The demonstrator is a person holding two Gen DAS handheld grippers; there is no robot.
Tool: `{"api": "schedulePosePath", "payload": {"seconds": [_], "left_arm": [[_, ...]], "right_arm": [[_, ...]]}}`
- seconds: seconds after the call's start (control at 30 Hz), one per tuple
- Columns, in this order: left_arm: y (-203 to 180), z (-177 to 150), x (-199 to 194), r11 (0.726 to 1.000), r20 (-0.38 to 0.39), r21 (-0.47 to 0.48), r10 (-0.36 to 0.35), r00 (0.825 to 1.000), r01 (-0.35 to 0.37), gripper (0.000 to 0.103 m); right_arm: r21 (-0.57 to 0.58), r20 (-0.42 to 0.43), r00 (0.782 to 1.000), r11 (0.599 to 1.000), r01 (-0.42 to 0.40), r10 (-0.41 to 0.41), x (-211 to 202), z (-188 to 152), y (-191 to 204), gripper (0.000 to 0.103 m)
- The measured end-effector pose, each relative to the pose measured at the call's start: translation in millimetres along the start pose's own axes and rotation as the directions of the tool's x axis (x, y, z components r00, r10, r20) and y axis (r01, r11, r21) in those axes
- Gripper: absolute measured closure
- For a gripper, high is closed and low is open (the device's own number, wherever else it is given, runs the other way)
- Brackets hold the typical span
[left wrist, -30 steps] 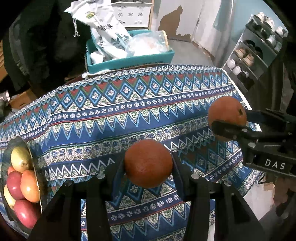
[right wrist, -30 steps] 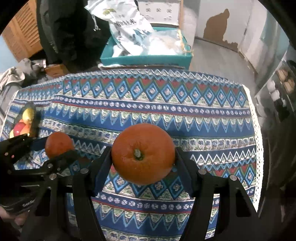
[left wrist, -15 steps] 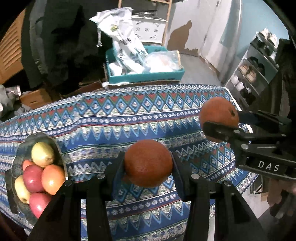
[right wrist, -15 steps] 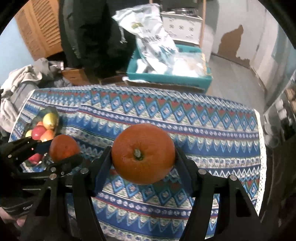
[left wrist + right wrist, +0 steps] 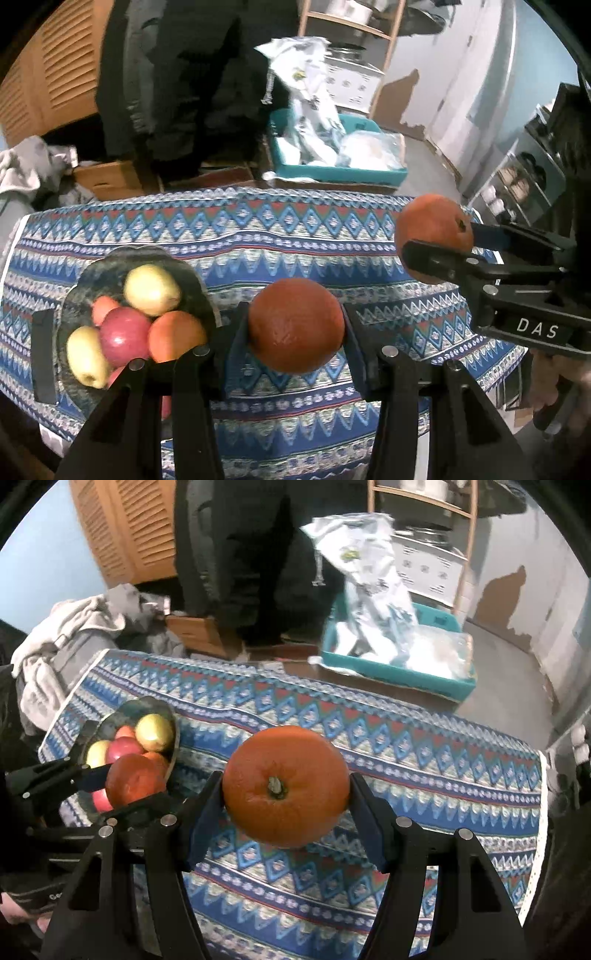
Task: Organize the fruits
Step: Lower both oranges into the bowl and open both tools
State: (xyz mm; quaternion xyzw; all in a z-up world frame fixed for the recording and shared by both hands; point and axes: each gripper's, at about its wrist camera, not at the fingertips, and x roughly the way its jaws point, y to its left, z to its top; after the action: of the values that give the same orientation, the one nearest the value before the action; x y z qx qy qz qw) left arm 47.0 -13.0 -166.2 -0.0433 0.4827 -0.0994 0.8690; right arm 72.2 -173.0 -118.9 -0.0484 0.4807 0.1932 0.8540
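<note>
My left gripper (image 5: 295, 328) is shut on a dark orange (image 5: 295, 325), held in the air above the patterned tablecloth (image 5: 258, 236). To its right my right gripper (image 5: 437, 243) grips a second orange (image 5: 432, 225). In the right wrist view that orange (image 5: 286, 786) shows its stem between the pads of the right gripper (image 5: 286, 794), and the left gripper (image 5: 122, 786) carries its orange (image 5: 135, 779) just in front of the bowl. A dark bowl (image 5: 99, 269) at the table's left holds several apples and an orange fruit (image 5: 177, 332).
Beyond the table's far edge stand a teal crate (image 5: 332, 173) with plastic bags, a cardboard box (image 5: 107, 177) and a person in dark clothes (image 5: 184, 74). Crumpled grey cloth (image 5: 74, 627) lies at the far left. Shelves (image 5: 524, 177) stand to the right.
Both grippers have risen and shifted left with their oranges. The bowl has come from the left edge of the views toward the middle and sits close to the left gripper.
</note>
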Motion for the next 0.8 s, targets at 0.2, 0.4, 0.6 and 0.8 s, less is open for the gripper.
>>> {"api": "schedulePosePath", "payload": {"seconds": [0.2,0.4,0.6,0.8], "left_arm": [[31,0,-12,0.999,0.023,-0.044,0.023,0.999,-0.022,0.054],[61,-1,-16,0.995,0.028,-0.088,0.047,0.999,-0.044,0.054],[92,-3,-20,0.990,0.028,-0.124,0.075,0.997,-0.071,0.054],[125,0,-27,0.983,0.033,-0.160,0.094,0.995,-0.088,0.054]], "right_arm": [[-0.038,-0.004,1.000,0.999,-0.025,0.025,9,13,27,0.036],[-0.062,-0.019,0.998,0.996,-0.060,0.059,21,25,51,0.036],[-0.086,-0.045,0.995,0.992,-0.092,0.088,40,35,76,0.036],[-0.116,-0.055,0.994,0.988,-0.105,0.099,53,45,100,0.036]]}}
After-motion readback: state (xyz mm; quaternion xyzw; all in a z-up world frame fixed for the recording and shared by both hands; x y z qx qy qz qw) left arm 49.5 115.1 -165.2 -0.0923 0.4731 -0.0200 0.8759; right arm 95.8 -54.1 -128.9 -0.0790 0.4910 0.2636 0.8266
